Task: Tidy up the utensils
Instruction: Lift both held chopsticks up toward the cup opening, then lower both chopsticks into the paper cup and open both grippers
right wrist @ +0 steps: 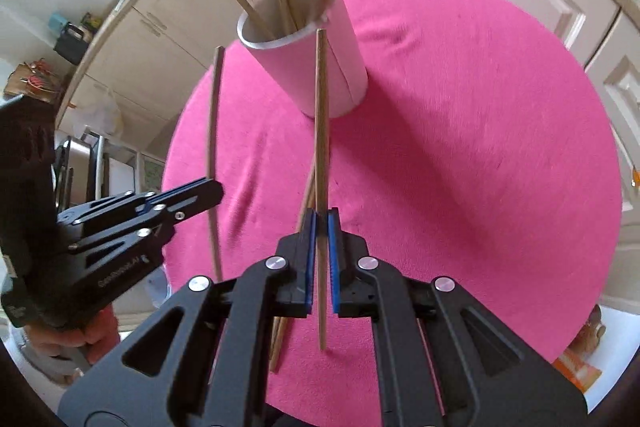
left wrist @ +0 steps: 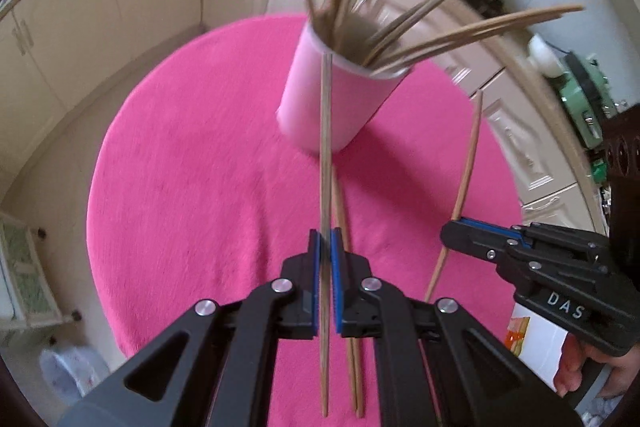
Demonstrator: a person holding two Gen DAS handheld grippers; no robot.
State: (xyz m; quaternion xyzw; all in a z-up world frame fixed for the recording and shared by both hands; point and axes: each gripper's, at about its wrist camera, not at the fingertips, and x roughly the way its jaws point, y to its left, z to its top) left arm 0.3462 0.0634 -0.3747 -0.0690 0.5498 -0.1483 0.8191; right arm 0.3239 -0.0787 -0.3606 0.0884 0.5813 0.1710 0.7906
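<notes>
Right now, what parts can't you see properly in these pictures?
- Bottom of the pink cup: both views look in at a slant, and the chopsticks in the cup and its own wall hide it.
- Tops of those chopsticks: cut off by the upper edge in both views.
- Loose chopsticks on the pink cloth: partly hidden behind the left gripper and right gripper.
- Countertop things in the left wrist view: too blurred to name.

Chopsticks [left wrist: 440, 39] standing in the pink cup [left wrist: 320, 107] run past the top edge, their upper ends cut off. The cup's rim is motion-blurred, and loose chopsticks [right wrist: 280, 339] on the surface [right wrist: 480, 167] lie partly hidden beneath the right tool [right wrist: 321, 251].
</notes>
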